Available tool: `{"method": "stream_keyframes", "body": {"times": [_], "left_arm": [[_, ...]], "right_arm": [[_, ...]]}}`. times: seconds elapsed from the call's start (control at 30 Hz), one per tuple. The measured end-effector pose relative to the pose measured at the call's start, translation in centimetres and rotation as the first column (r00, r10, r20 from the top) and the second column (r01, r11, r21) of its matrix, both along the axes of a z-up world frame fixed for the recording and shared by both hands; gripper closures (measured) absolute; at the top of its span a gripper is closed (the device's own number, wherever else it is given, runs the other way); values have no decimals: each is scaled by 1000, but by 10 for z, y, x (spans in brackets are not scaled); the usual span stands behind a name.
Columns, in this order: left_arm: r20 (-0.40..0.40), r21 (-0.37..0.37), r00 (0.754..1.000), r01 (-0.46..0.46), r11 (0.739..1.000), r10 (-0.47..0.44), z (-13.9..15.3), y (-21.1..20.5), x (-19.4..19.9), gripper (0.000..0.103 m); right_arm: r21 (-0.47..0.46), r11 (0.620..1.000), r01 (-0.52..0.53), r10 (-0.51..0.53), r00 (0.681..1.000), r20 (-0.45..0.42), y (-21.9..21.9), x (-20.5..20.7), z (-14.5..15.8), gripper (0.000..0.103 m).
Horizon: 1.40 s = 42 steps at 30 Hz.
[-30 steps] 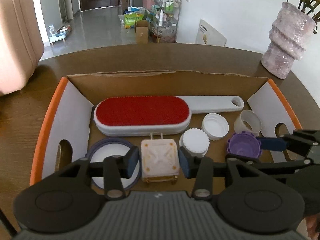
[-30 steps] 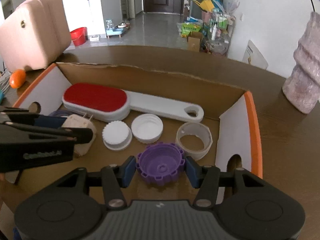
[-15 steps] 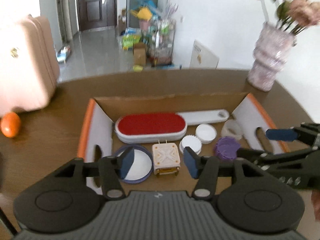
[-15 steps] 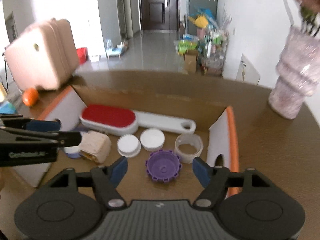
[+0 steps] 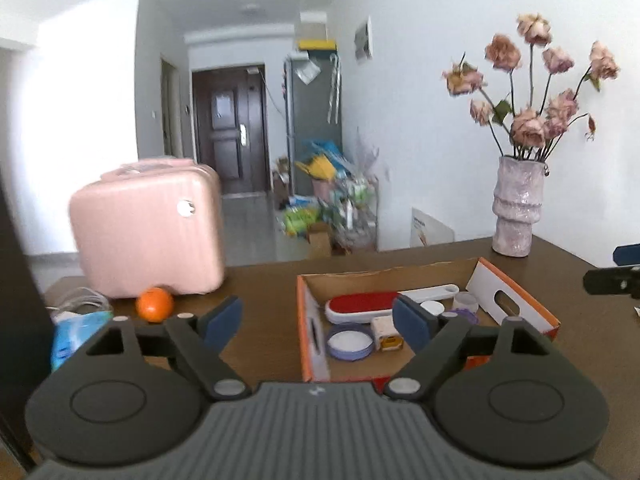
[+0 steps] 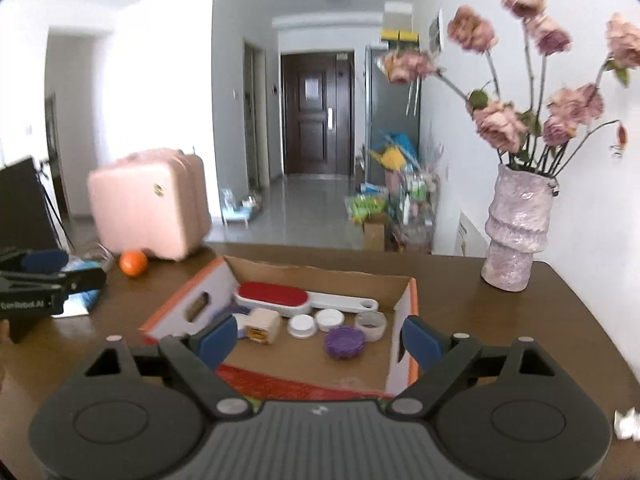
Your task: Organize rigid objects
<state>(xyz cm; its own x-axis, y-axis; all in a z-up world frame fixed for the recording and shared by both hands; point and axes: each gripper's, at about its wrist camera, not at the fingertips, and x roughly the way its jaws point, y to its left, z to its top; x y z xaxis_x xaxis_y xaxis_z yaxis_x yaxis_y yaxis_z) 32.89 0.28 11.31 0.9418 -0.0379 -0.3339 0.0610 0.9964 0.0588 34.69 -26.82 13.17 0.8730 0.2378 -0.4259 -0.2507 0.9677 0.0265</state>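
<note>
An orange-edged cardboard box [image 6: 408,300] [image 5: 306,320] stands on the brown table. In it lie a red lint brush [image 6: 272,294] [image 5: 360,304], a cream charger block [image 6: 262,324] [image 5: 382,330], white caps [image 6: 302,324], a white ring [image 6: 370,324], a purple cap [image 6: 344,342] and a purple-rimmed lid [image 5: 348,342]. My left gripper [image 5: 318,320] is open and empty, raised above the table in front of the box. My right gripper [image 6: 316,334] is open and empty, raised in front of the box.
A pink suitcase [image 5: 148,232] [image 6: 148,204] and an orange [image 5: 154,304] [image 6: 133,263] are on the table to the left. A vase of dried flowers [image 6: 516,232] [image 5: 516,208] stands at the back right. A blue packet [image 5: 76,336] lies at the left edge.
Both grippers have pulled back and up from the box and opened wider. The purple cap and the charger block stay in the box.
</note>
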Motion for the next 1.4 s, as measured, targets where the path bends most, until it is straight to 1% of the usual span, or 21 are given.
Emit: {"method": "stream_keyframes", "body": {"times": [0.07,0.2,0.27,0.3,0.4,0.5,0.57,0.63,0.7,0.8,0.93,1.03,1.17,1.27,1.33,1.4], "left_arm": [[35,2,999,2,1000,-2,-3,5,-24,13],[73,7,997,4,1000,-5,-11,6,-70,9],[76,-1,997,17,1000,-17,-19,6,-91,4],[75,-2,997,23,1000,-23,-24,6,-104,4],[55,-5,998,39,999,-39,-44,4,-134,2],[32,-31,998,64,997,-63,-75,4,-161,0],[-8,-16,999,37,999,-37,-95,3,-170,0],[-42,1,999,18,1000,-18,-109,2,-178,0],[-57,-13,998,16,1000,-17,-116,3,-185,0],[-74,-15,997,20,1000,-21,-121,0,-187,0],[-71,2,997,33,999,-32,-122,-2,-187,0],[-89,4,995,41,999,-41,-125,-6,-182,0],[-131,17,991,42,999,-40,-130,-11,-167,0],[-173,14,984,49,999,-46,-133,-14,-151,0],[-176,20,983,58,998,-54,-133,-17,-141,0],[-171,29,983,67,997,-61,-131,-20,-127,1]], "right_arm": [[5,1000,4,-4,999,38,3,-22,-6,12],[-36,996,85,-81,992,101,13,-62,-24,12],[-17,996,88,-85,989,125,18,-86,-35,12],[-1,996,86,-85,988,131,19,-96,-40,12],[11,996,93,-93,984,150,25,-131,-58,12],[-26,987,160,-153,970,191,35,-162,-79,12],[-33,985,171,-163,970,179,38,-180,-94,12],[-49,986,160,-150,974,169,39,-196,-106,12],[-59,985,162,-151,976,155,40,-208,-115,12],[-44,988,146,-140,983,120,38,-219,-126,12],[-32,985,168,-164,981,101,39,-217,-131,12],[-18,987,163,-161,983,89,38,-214,-134,12],[-13,987,158,-157,985,65,37,-204,-140,12],[11,988,157,-157,987,33,33,-192,-144,13],[19,988,154,-155,988,21,30,-183,-144,13],[6,988,155,-155,988,14,29,-172,-146,13]]}}
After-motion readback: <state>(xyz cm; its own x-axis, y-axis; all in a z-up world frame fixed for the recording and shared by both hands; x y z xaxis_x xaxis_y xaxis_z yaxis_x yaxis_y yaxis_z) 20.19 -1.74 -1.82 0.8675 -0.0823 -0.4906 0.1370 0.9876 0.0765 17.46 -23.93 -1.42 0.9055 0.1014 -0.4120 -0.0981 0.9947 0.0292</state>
